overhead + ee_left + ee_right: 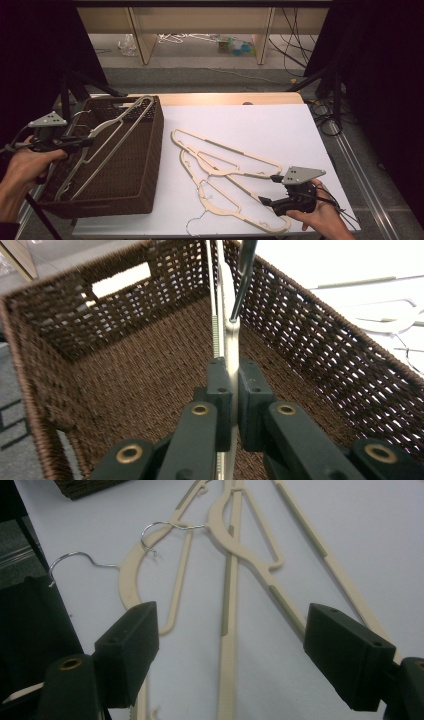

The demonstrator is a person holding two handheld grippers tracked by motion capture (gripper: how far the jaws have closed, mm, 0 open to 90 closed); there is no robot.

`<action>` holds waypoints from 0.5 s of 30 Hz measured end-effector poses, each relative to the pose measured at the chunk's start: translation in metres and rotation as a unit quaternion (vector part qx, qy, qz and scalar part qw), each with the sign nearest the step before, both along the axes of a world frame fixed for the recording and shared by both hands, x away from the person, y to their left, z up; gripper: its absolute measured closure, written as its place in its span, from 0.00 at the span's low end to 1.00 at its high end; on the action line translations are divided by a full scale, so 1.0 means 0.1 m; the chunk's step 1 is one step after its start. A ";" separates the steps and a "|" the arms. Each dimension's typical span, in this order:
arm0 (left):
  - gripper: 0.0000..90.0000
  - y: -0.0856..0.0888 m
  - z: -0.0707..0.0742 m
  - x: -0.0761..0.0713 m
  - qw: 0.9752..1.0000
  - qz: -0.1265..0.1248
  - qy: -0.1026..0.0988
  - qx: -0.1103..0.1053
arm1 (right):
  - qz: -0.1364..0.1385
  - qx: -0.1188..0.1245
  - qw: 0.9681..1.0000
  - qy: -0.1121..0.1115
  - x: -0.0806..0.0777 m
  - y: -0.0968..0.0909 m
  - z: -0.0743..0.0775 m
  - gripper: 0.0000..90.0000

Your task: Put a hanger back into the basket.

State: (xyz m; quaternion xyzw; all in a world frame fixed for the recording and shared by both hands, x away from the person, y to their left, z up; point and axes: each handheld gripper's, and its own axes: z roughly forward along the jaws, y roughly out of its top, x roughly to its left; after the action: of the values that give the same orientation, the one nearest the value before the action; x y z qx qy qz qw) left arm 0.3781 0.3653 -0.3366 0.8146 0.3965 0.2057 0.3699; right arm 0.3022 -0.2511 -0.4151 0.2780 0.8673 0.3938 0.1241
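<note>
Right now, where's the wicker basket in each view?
High view: wicker basket at left, on the table edge.
Left gripper view: its woven walls surround the clamped hanger.
Right gripper view: a dark corner, top left.
Shared landmark: the white tabletop.

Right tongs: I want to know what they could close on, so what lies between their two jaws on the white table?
In the right gripper view, the open right tongs straddle cream hangers lying on the table.

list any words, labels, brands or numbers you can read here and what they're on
None: no readable text anywhere.
The wicker basket, the cream hangers on the white table, and both grippers carry no lettering.
The clutter on the floor beyond is too small to read.
</note>
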 end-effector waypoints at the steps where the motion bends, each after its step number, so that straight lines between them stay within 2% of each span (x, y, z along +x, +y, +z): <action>1: 0.95 0.00 -0.02 0.00 1.000 0.001 0.005 -0.002 | 0.000 -0.001 1.000 0.000 0.00 0.00 0.00 0.26; 2: 0.95 0.00 -0.03 0.02 1.000 -0.004 0.002 0.002 | 0.000 -0.001 1.000 0.000 0.00 0.00 0.00 0.26; 3: 0.95 -0.02 -0.06 0.01 1.000 0.010 0.020 -0.009 | 0.000 0.000 1.000 0.000 0.00 0.00 0.00 0.26; 4: 0.95 -0.01 -0.08 0.03 1.000 -0.001 0.025 0.010 | -0.003 0.000 1.000 0.003 0.00 0.00 0.00 0.26; 9: 0.95 -0.09 -0.20 0.08 0.999 -0.007 0.044 0.031 | 0.003 -0.004 1.000 0.004 0.01 0.01 -0.02 0.26; 11: 0.95 -0.13 -0.28 0.10 0.998 0.012 0.054 0.022 | 0.004 -0.006 1.000 0.006 0.00 0.01 -0.03 0.26; 13: 0.95 -0.13 -0.35 0.14 0.998 0.014 0.057 0.025 | 0.006 -0.007 1.000 0.006 0.01 0.01 -0.03 0.25; 15: 0.95 -0.13 -0.41 0.17 0.998 0.025 0.062 0.018 | 0.004 -0.005 1.000 0.010 0.00 0.01 -0.03 0.26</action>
State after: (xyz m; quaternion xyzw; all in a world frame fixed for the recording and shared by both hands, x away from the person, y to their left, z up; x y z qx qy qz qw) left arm 0.3953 0.3523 -0.3776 0.8221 0.4353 0.1714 0.3246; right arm 0.3026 -0.2499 -0.4183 0.2774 0.8716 0.3873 0.1154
